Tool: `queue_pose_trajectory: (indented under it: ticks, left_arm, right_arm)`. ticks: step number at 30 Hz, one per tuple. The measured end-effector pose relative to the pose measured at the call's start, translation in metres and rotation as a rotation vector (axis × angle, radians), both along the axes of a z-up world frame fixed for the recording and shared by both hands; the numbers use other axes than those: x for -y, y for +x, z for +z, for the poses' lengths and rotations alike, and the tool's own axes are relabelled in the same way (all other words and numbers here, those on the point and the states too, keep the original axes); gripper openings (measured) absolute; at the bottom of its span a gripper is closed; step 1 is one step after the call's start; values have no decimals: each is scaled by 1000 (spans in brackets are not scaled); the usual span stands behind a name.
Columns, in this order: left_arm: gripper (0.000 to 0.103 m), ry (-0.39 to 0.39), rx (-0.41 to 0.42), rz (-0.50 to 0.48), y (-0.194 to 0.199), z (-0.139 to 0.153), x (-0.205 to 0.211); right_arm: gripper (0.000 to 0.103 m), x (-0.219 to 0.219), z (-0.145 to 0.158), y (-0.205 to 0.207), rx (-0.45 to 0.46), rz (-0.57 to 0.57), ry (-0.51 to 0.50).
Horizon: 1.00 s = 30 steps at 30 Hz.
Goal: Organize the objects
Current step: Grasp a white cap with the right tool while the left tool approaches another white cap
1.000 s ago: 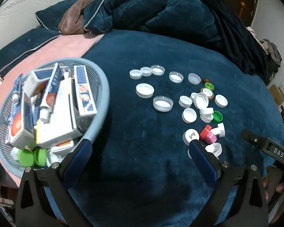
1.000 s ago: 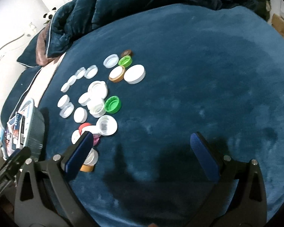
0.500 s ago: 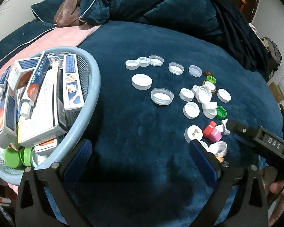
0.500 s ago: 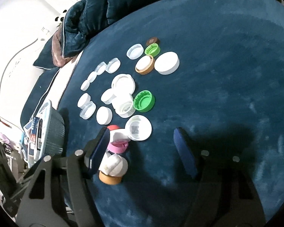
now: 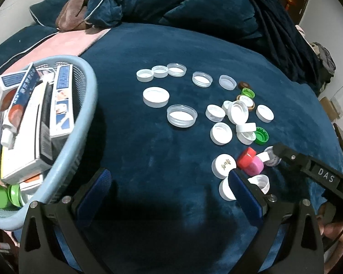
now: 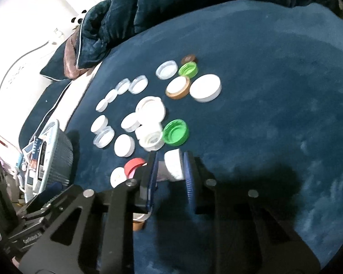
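Observation:
Several bottle caps, mostly white, lie scattered on a dark blue blanket [image 5: 167, 45]. My right gripper [image 6: 170, 169] is shut on a white cap [image 6: 174, 164], held on edge between its blue fingers just above the blanket, next to a red cap [image 6: 133, 164] and a green cap [image 6: 175, 132]. It shows in the left wrist view [image 5: 285, 154] at the right by the red cap [image 5: 246, 158] and a pink cap [image 5: 255, 167]. My left gripper [image 5: 169, 182] is open and empty, low over the blanket between the basket and the caps.
A light blue mesh basket [image 5: 84, 105] full of toothpaste boxes and tubes stands at the left; it also shows in the right wrist view [image 6: 54, 150]. A rumpled dark blue duvet [image 5: 194, 4] lies behind. A pink sheet [image 5: 64, 45] lies at the far left.
My right gripper has dropped toward the cap cluster and closed its jaws on the white cap. My left gripper has shifted a little; the basket sits further left in its view.

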<state>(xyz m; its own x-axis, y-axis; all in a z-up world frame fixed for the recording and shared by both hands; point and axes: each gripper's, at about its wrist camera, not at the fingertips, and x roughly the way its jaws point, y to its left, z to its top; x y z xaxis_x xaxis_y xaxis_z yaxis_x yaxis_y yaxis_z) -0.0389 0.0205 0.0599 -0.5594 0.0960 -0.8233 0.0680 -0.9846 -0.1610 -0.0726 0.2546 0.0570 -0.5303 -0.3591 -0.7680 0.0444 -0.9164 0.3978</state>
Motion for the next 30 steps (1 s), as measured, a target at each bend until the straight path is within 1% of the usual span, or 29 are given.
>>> queue_pose_trajectory:
  ticks: [2,4,6,9,10,11,12,13,16,19,20,21,23,27,28,30]
  left_arm:
    - [102,3,5,-3,-2,-2,-3]
    - [102,6,8,-6,-3,-4,-5]
    - [102,9,10,-6,-3,-5,-6]
    - [102,18,11,-6,-4,-6,-7]
    - [102,18,11,-7,-5,-7,-8]
    - [102,19,11,-7,-5,-7,-8]
    - [102,21,11,-8,-5,-7,-9]
    - [102,22,12,-8,-6,-8,-9]
    - [102,29,12,-3,-7,-9,-8]
    - [102,49,19,10,-8,-12,-6]
    - [102,59,21,15,-9,-13,-5]
    - [102,74,24,22,-10,-15,-4]
    - [102,95,26,27,-13,-16,-3]
    - [102,109,10,35,-23,-18,-4]
    - [102,114,6,38,-25,-18,-4]
    - [102,123,-4,42,-32,-19,-4]
  right_arm:
    - [24,-7,-1,-1,14,-42,97]
    - [26,-16,0,0,15,-103,153]
    - [26,-24,3,2,2,-135,166]
    - [27,-26,9,5,-31,-108,92]
    - [30,-21,11,5,-37,-72,77]
    - [39,-16,12,5,-39,-43,80]
    - [43,-11,11,5,-41,-19,93]
    - [45,-3,9,6,-40,3,126]
    - [45,10,1,6,-19,41,190]
    - [45,12,-10,4,13,56,208]
    - [43,11,-13,4,17,48,210]
    - [43,9,-13,5,12,40,204]
    - [37,4,-9,6,-11,10,201]
    - [37,-2,-5,6,-32,-41,259]
    - [37,-4,-8,4,-17,-41,265]
    - [37,-7,-16,2,16,-40,241]
